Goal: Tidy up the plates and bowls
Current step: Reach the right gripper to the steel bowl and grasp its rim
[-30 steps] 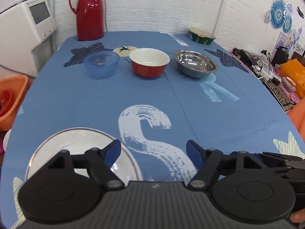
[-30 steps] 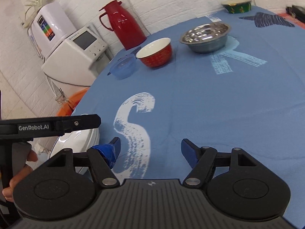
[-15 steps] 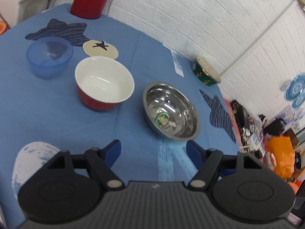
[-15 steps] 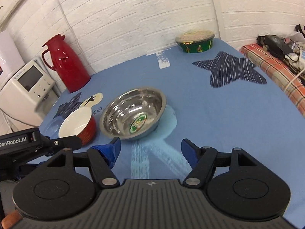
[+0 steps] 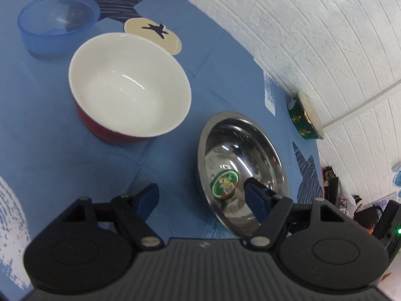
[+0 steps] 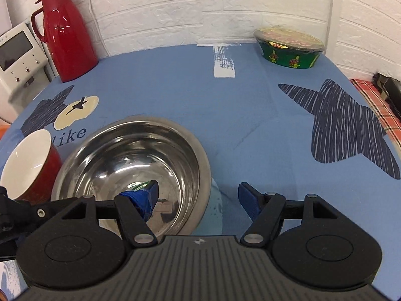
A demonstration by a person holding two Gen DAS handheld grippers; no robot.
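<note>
Both tongs have moved in close to the metal bowl [image 5: 240,170] since a moment ago. Going left to right on the blue surface [image 6: 250,105], the blue bowl [image 5: 57,22] comes first, then the red bowl [image 5: 127,92], then the metal bowl. The left tongs [image 5: 200,195] are wide open and hold nothing, with one finger over the metal bowl's near rim. The right tongs [image 6: 198,193] are wide open too, across the other rim. The shiny rim could slip out if they pinch only its edge. The bowl could bump the red bowl just beside it.
</note>
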